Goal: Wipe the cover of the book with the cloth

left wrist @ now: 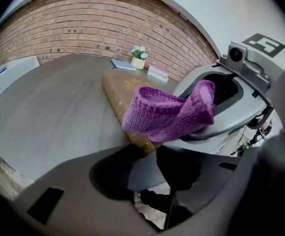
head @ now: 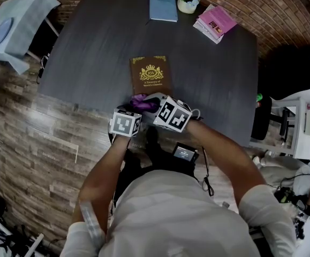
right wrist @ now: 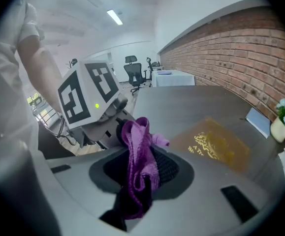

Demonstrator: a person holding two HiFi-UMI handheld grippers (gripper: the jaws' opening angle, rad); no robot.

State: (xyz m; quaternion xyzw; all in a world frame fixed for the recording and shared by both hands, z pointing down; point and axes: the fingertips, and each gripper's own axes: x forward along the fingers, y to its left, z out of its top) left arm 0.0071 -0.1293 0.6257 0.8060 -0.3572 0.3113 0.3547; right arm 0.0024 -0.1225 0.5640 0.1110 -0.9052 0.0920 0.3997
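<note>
Dark table (head: 90, 47) holds book (head: 150, 75) seemingly reading "World's Classics"; right gripper (right wrist: 141, 173) clamps cloth (right wrist: 138, 141).

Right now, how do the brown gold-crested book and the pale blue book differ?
The brown gold-crested book bears gold print; the pale blue book looks plain. The brown one lies at the near edge, by the purple knitted cloth; the blue one sits at the far edge beside the white flower pot. Both lie closed and flat on the dark table.
</note>
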